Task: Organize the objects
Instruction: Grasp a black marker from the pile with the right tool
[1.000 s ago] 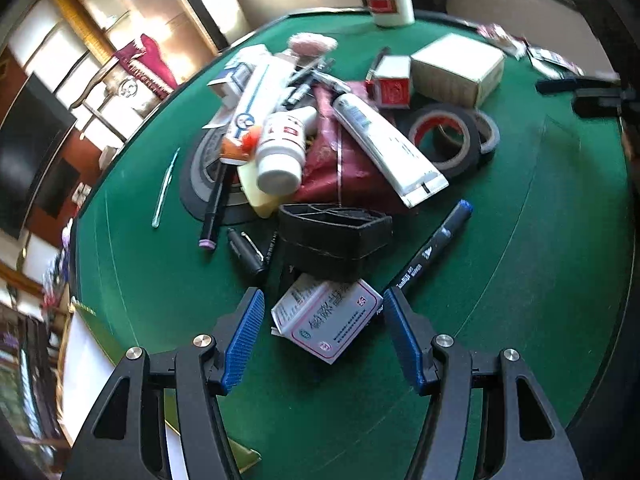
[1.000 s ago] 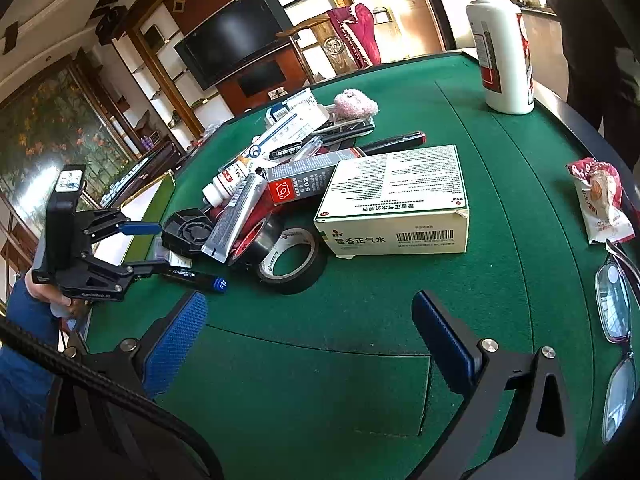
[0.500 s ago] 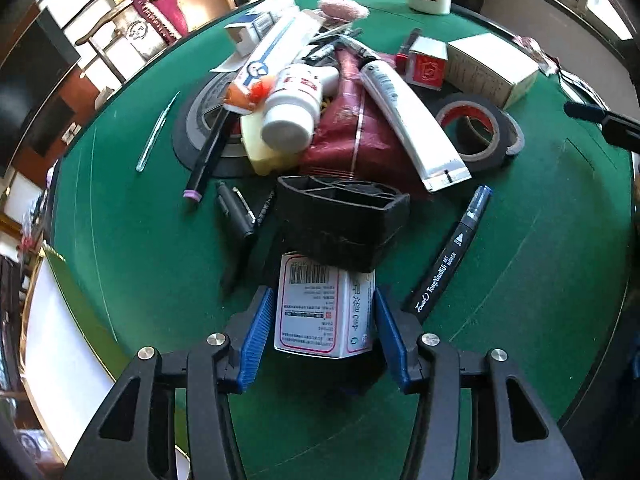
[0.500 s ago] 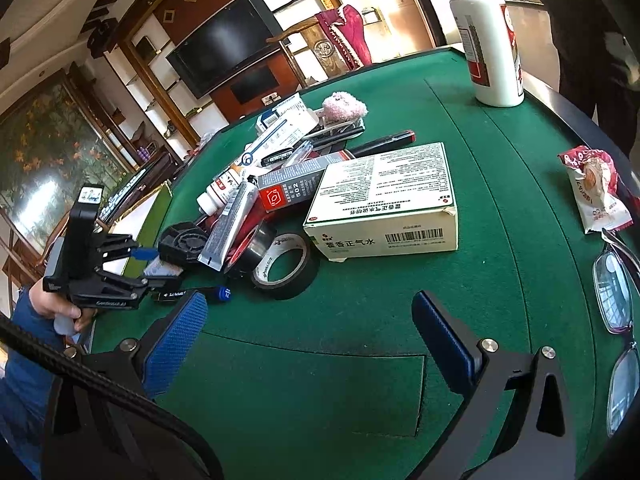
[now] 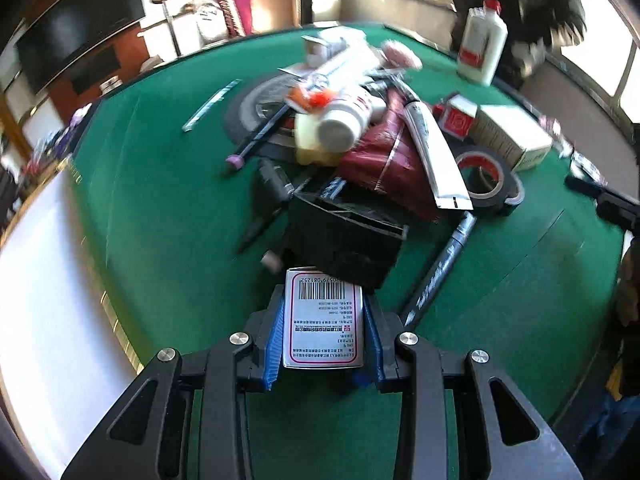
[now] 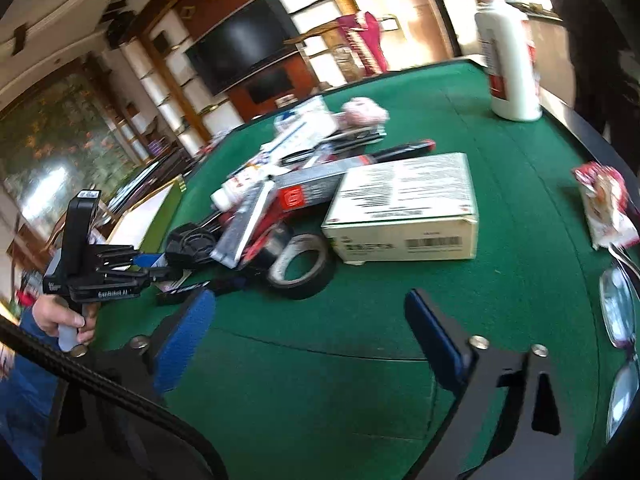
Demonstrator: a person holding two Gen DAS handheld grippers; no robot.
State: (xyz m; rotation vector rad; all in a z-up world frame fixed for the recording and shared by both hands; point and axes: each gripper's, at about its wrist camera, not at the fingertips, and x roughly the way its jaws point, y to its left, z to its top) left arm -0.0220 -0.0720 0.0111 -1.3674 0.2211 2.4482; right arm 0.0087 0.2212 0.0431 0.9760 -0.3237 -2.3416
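The left gripper [image 5: 323, 322], jaws just closing, clamps the small box [image 5: 323, 320] beside the black holder [image 5: 344, 236]; next, lift it clear, while the right gripper [image 6: 312, 332] waits wide and empty.

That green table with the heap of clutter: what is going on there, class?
A person is sorting a pile on the green table with a gripper in each hand. The left gripper has just closed its jaws on a small white medicine box at the near edge of the pile, beside a black organiser tray. The right gripper is open with nothing between its jaws, which have just narrowed slightly, and points toward a larger cardboard box.
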